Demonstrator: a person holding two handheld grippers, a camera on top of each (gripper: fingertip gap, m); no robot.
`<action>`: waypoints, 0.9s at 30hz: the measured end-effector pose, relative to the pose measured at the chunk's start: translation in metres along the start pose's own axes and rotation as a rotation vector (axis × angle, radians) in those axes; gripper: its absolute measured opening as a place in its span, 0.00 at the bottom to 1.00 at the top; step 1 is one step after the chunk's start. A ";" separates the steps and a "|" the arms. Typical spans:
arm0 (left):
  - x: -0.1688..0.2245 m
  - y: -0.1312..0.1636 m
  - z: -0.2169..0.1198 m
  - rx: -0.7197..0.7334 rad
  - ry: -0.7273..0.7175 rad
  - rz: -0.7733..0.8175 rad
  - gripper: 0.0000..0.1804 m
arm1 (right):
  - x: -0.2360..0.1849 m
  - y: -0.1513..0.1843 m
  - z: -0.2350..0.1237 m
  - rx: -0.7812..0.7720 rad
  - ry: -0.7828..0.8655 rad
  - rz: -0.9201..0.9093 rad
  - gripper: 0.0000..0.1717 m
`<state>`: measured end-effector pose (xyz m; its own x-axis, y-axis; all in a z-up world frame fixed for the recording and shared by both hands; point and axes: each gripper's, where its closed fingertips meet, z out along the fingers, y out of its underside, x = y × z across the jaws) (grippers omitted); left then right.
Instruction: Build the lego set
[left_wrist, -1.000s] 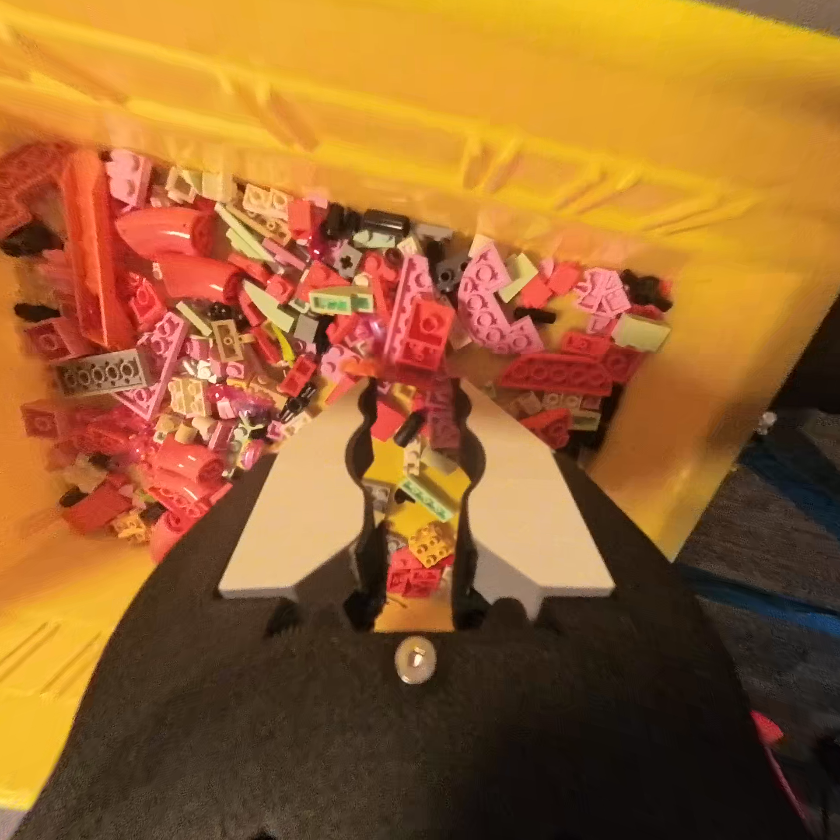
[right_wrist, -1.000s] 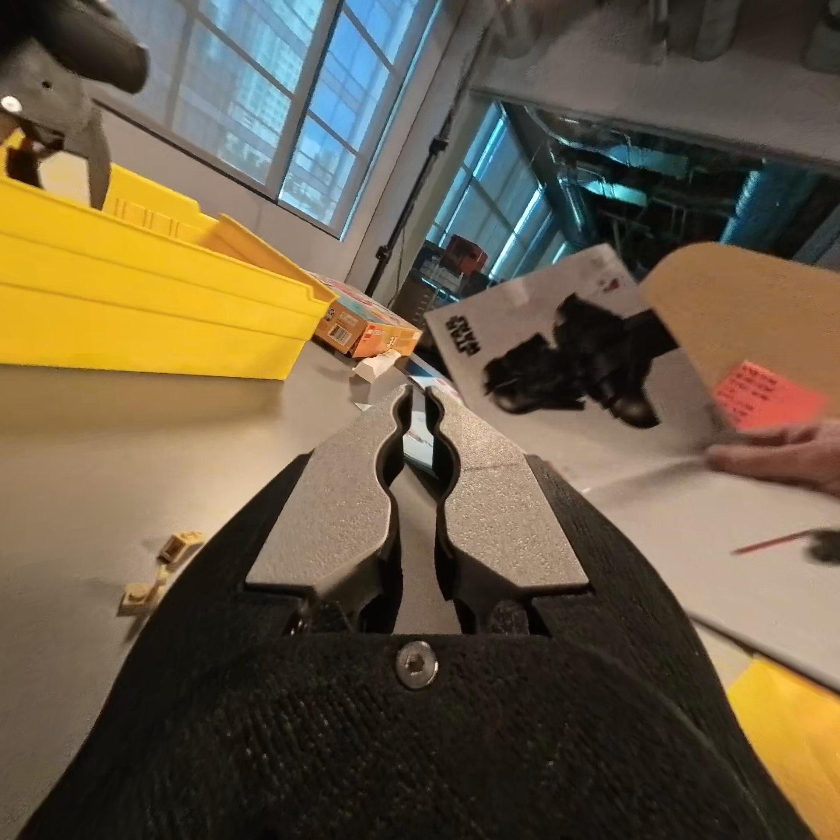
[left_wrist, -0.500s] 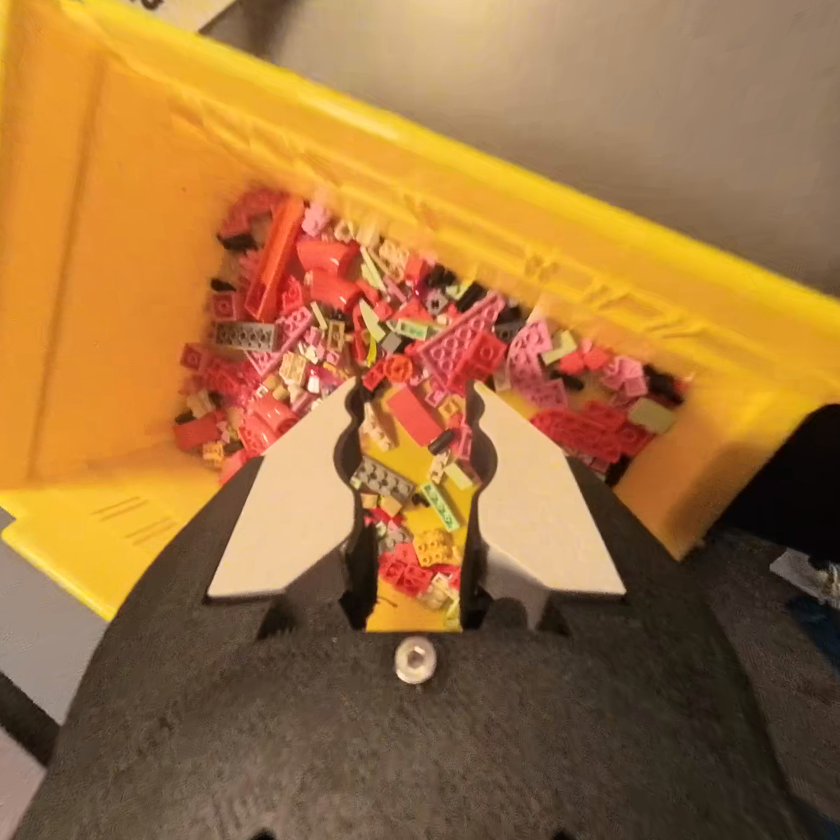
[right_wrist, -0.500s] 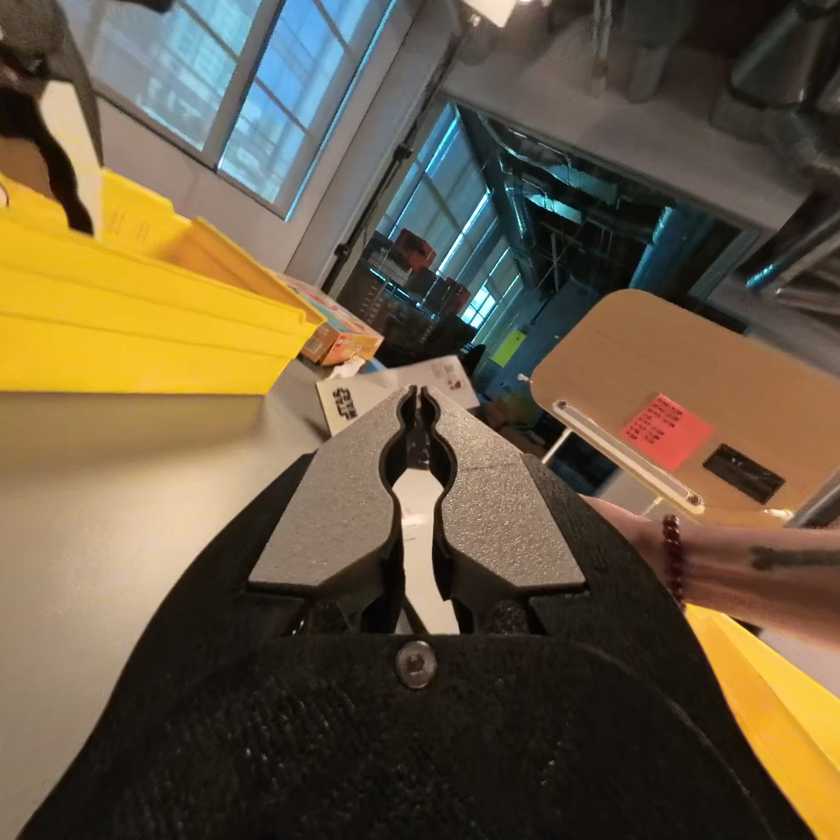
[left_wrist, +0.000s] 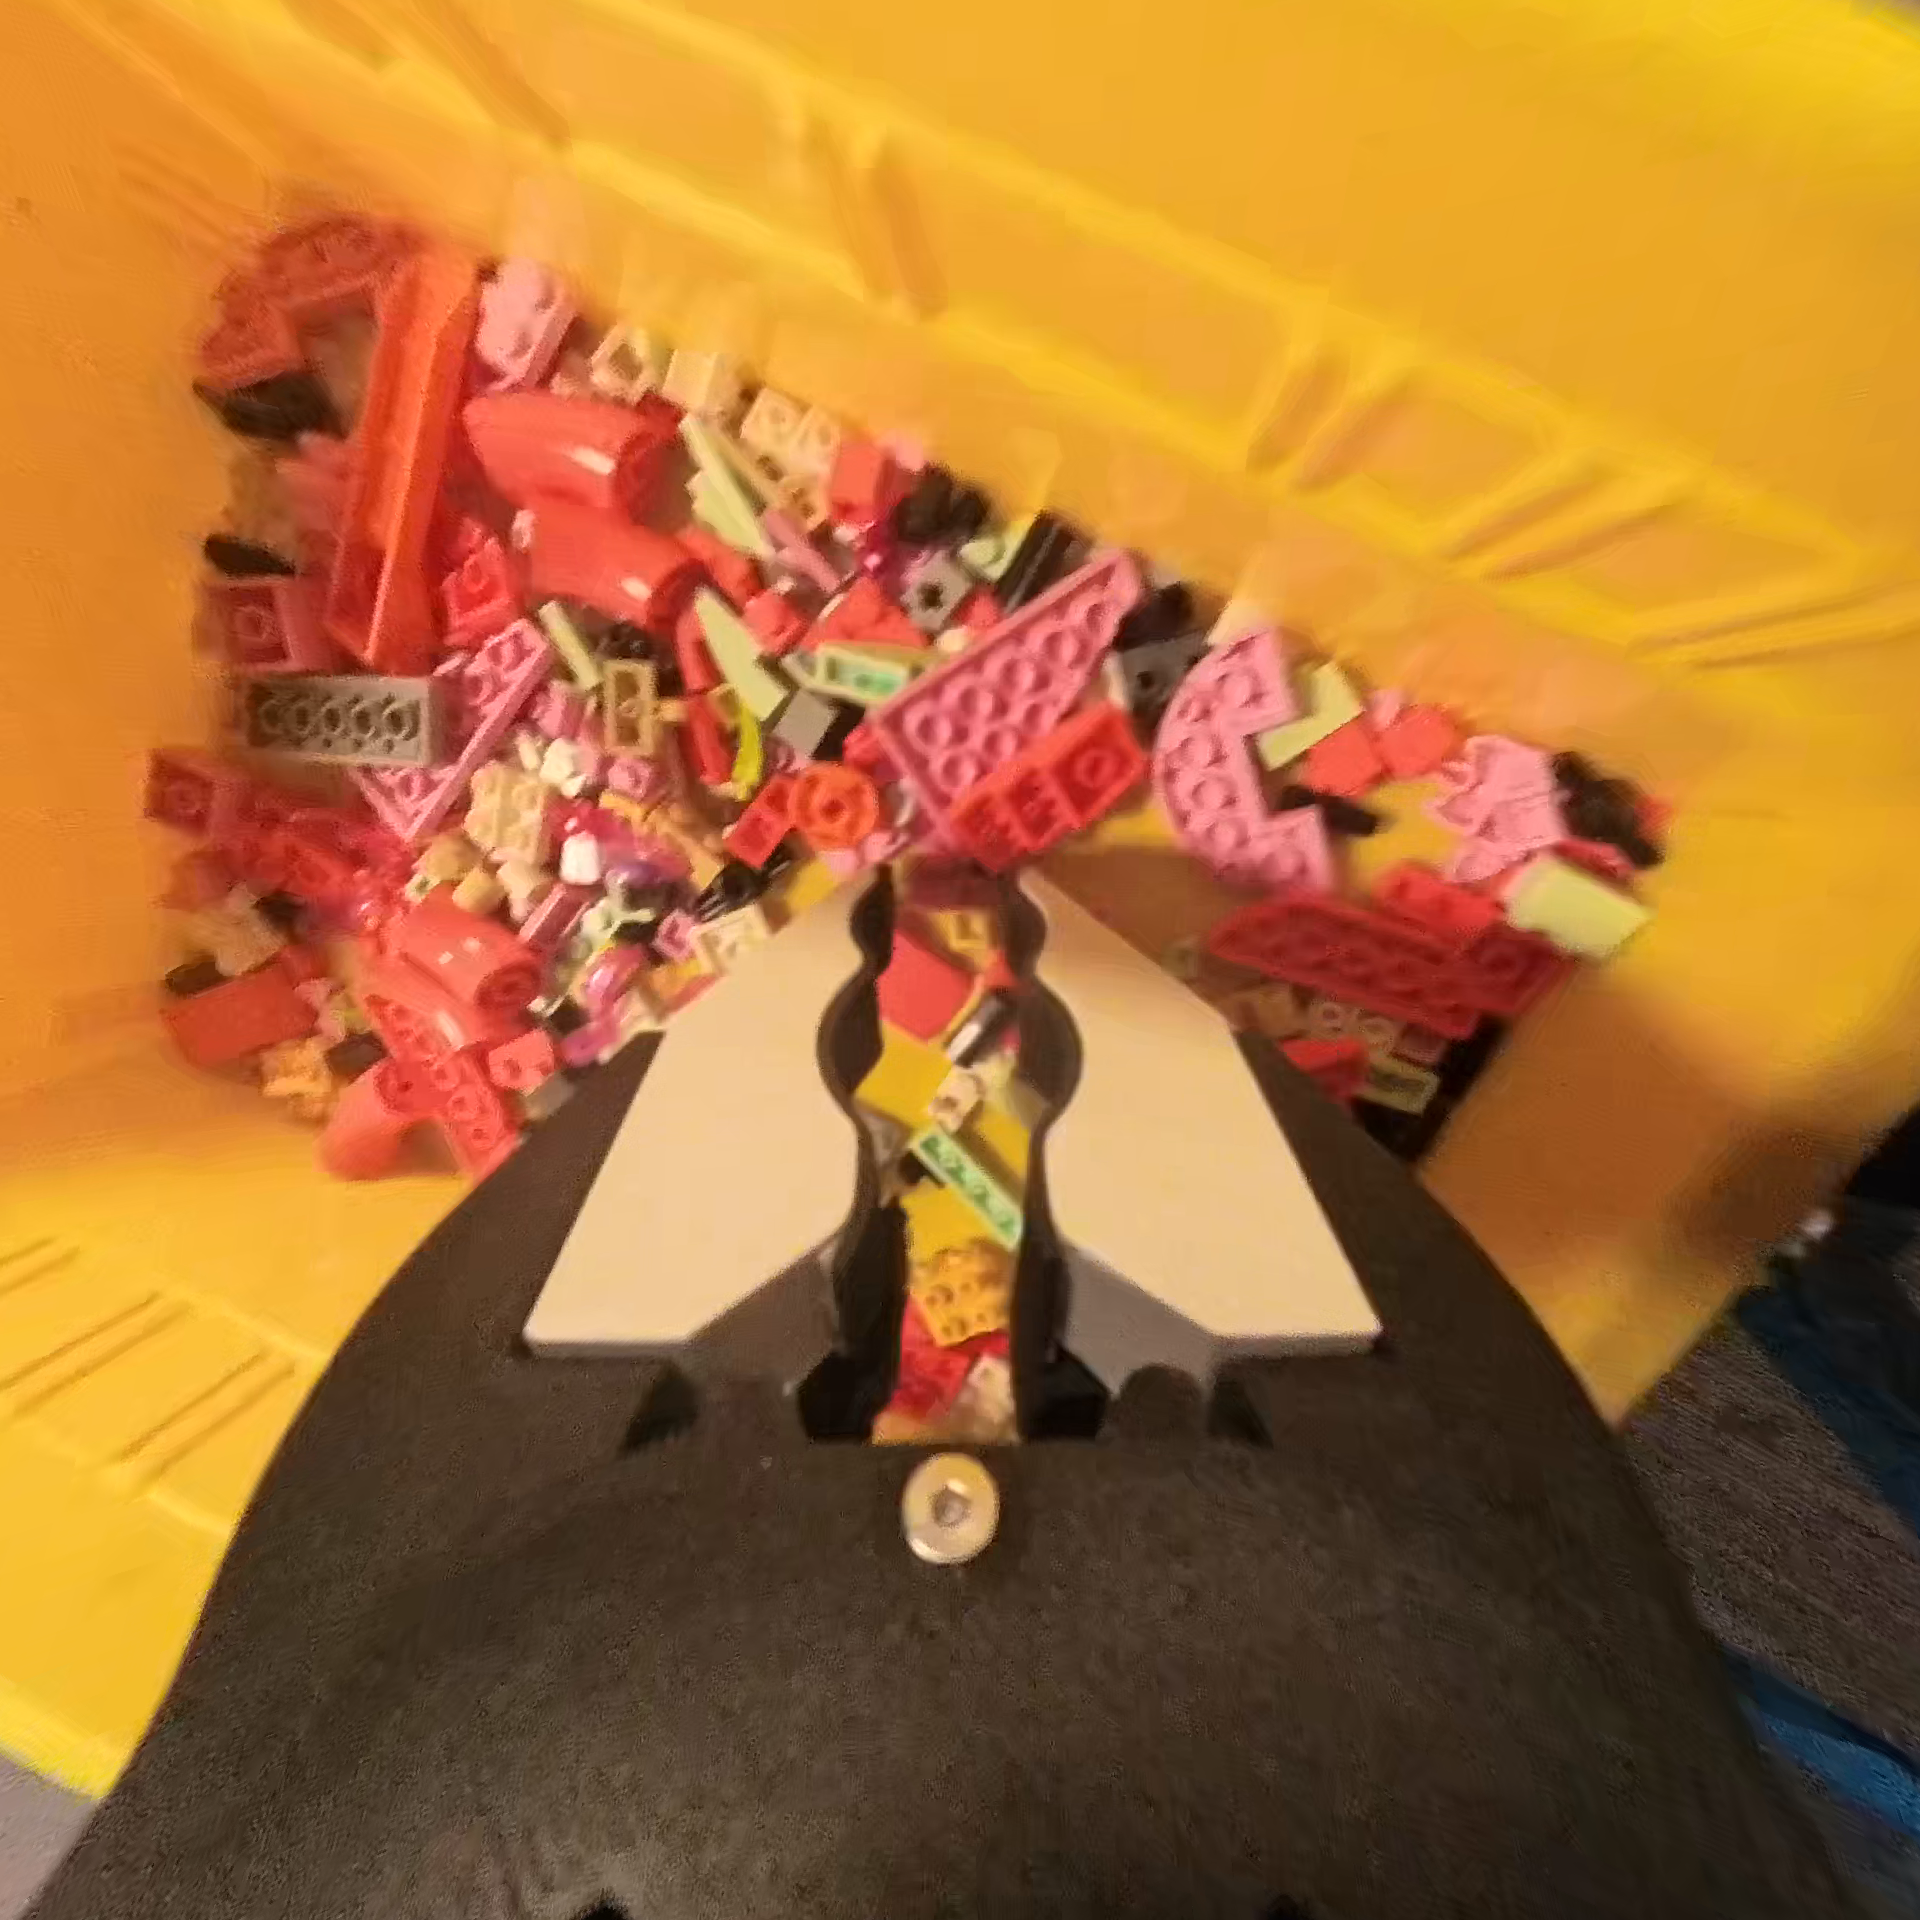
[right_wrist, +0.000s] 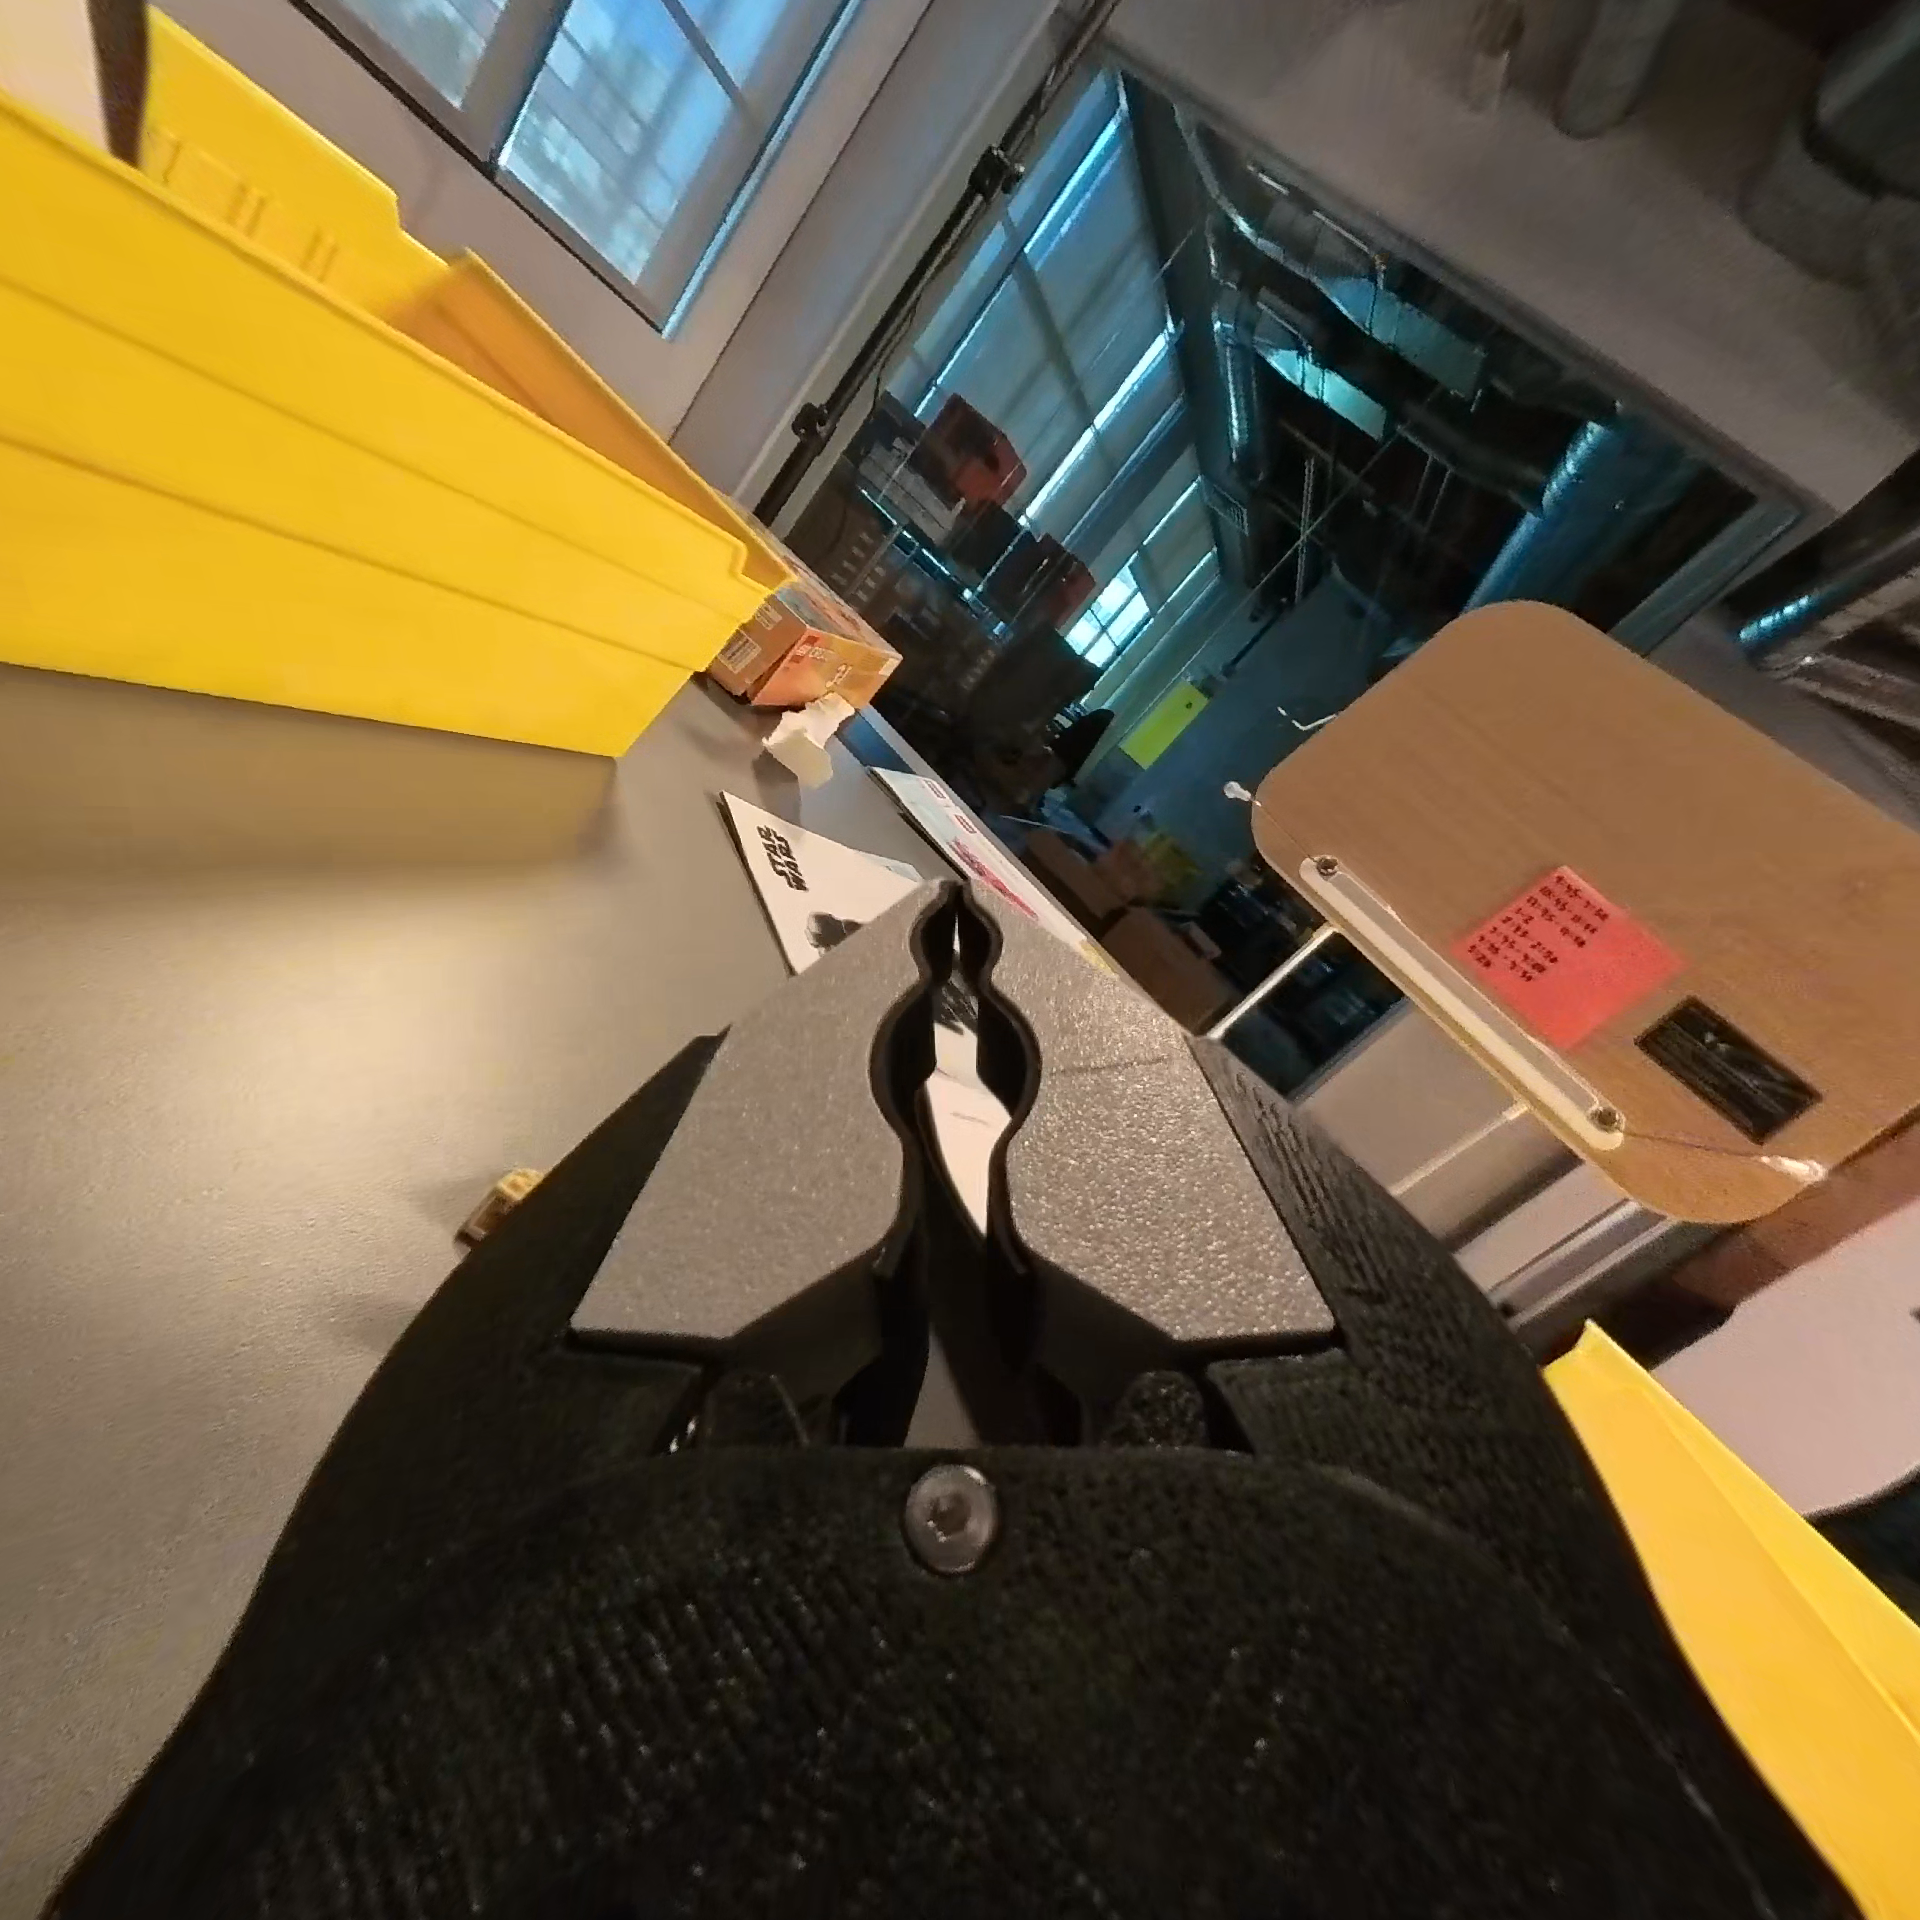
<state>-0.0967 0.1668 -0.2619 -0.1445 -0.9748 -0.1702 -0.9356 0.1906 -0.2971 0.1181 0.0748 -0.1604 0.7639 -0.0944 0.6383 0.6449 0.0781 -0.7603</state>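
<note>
My left gripper (left_wrist: 953, 883) is inside a yellow bin (left_wrist: 1351, 312), low over a heap of red, pink and tan bricks. Its fingers stand a little apart. Their tips reach a dark pink piece (left_wrist: 951, 881) just under a red brick (left_wrist: 1049, 795) and a pink wedge plate (left_wrist: 1018, 686). Blur hides whether the pads press on it. A red tile (left_wrist: 920, 987) shows through the gap on the bin floor. My right gripper (right_wrist: 956, 920) is shut, tips together, above a grey table (right_wrist: 260, 987). A black-and-white booklet (right_wrist: 821, 883) lies just beyond it.
In the right wrist view a long yellow bin (right_wrist: 312, 499) stands at the left, with an orange box (right_wrist: 800, 660) and a small white piece (right_wrist: 800, 743) past it. A tan brick (right_wrist: 499, 1205) lies on the table. A wooden panel with a red sticker (right_wrist: 1558, 966) stands at the right. Left tips to right tips: about 25 cm.
My left gripper has dropped closer into the brick heap and its fingers have narrowed. My right gripper stays shut and its view has tilted. The hand and raised booklet have left the view.
</note>
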 end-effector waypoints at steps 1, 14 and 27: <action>-0.007 0.005 0.000 -0.019 -0.031 0.001 0.08 | 0.002 0.001 0.000 -0.004 0.005 0.012 0.00; -0.034 -0.018 -0.021 0.132 0.001 -0.168 0.28 | 0.004 0.016 0.004 -0.094 -0.005 0.017 0.06; -0.012 -0.023 0.003 0.016 0.063 -0.042 0.38 | -0.001 0.111 0.070 -0.668 -0.181 -0.408 0.22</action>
<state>-0.0726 0.1745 -0.2561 -0.1256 -0.9872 -0.0978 -0.9361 0.1506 -0.3180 0.1903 0.1534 -0.2372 0.4993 0.1793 0.8477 0.7685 -0.5435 -0.3377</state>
